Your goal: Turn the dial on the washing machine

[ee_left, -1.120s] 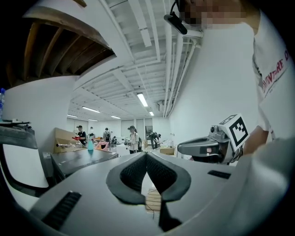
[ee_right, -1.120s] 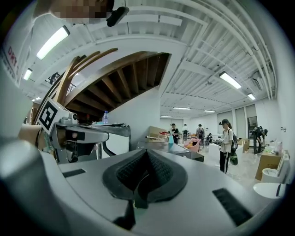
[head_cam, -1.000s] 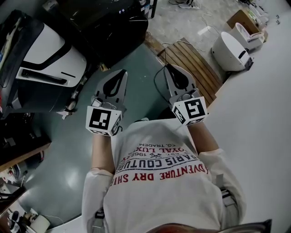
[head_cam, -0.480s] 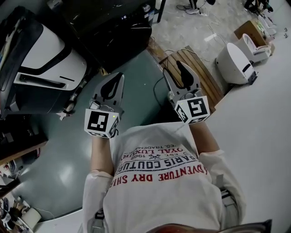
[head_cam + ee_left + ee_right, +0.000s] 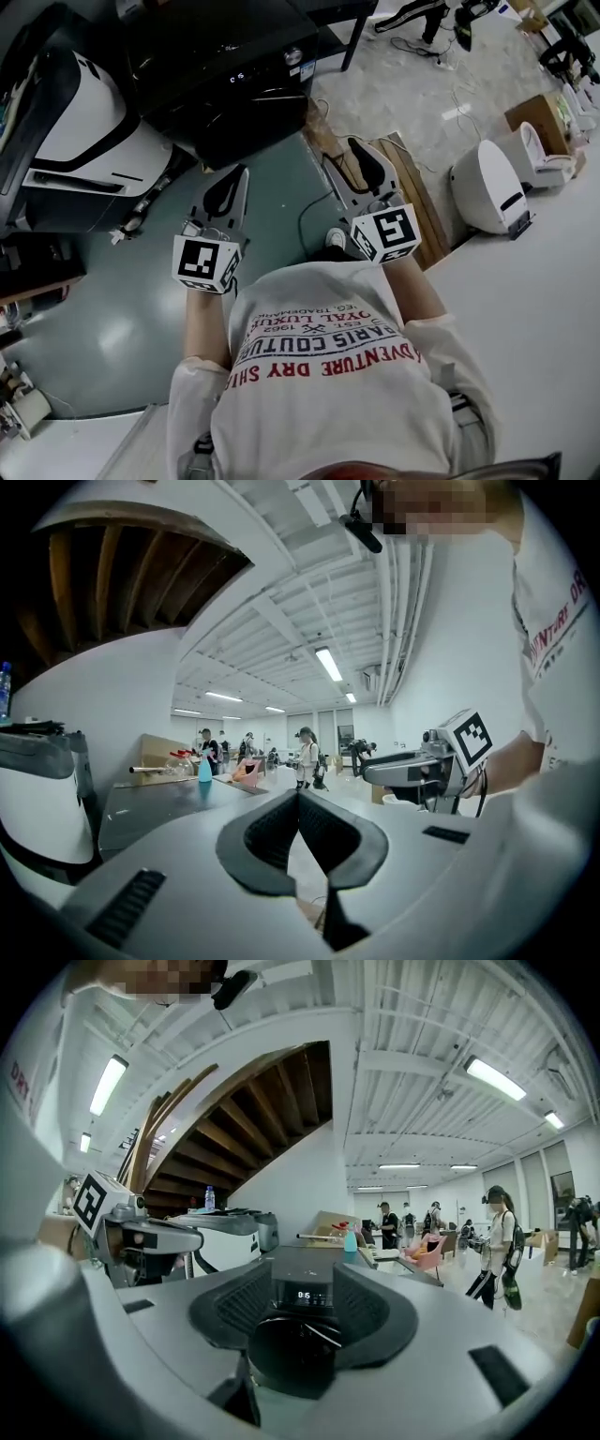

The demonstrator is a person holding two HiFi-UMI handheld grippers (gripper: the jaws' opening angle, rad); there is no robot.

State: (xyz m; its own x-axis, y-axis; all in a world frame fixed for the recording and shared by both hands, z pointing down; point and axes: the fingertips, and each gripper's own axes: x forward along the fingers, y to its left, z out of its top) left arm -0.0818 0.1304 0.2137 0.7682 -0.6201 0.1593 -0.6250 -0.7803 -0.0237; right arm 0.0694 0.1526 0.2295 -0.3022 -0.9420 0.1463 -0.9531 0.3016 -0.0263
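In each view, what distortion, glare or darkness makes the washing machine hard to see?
Head view: the light is even, but the black washing machine is dark and shows little detail. Left gripper view: strong fisheye bending, black corners, and a glaring ceiling lamp. Right gripper view: the same bending; the lit display is sharp, but its digits are small.

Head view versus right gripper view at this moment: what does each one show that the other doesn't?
Only the head view: the person's printed shirt, the wooden boards on the floor, and a white rounded appliance beyond them. Only the right gripper view: a round dark door, a blue spray bottle and people standing in the background. Both: the black washing machine with its lit display, and the left gripper with its marker cube.
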